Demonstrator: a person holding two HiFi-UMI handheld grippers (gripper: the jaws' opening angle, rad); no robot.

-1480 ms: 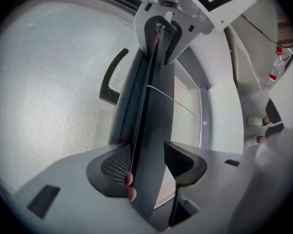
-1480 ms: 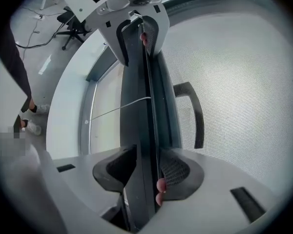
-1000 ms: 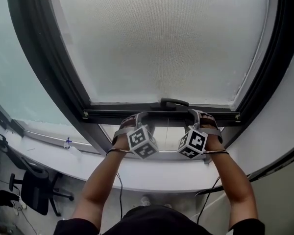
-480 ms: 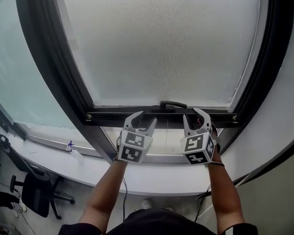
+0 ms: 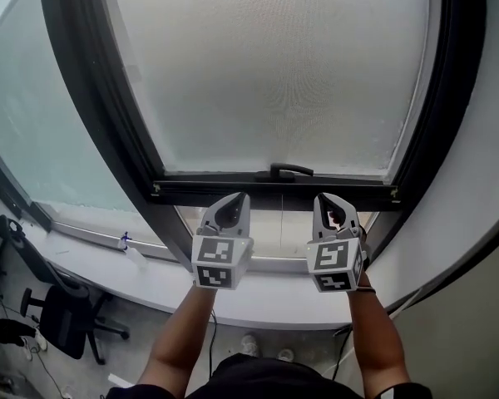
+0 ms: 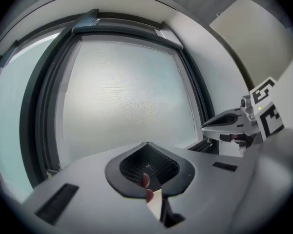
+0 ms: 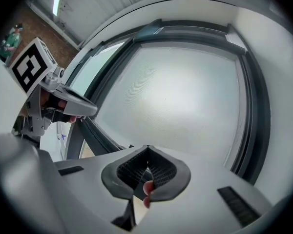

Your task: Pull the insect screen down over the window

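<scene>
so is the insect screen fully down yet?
Not fully down. The insect screen ends at its bottom bar, and an uncovered strip shows below that bar.

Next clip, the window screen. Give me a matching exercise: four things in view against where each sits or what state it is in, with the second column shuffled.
Things:
1. insect screen
2. handle
3. left gripper
4. office chair

Places or states:
A. lower left of the head view
B. shut, empty, clear of the bottom bar
C. pulled most of the way down
D. at the middle of the bottom bar

Pairs: 1-C, 2-D, 3-B, 4-A.
The left gripper's jaws have just closed with nothing between them.
</scene>
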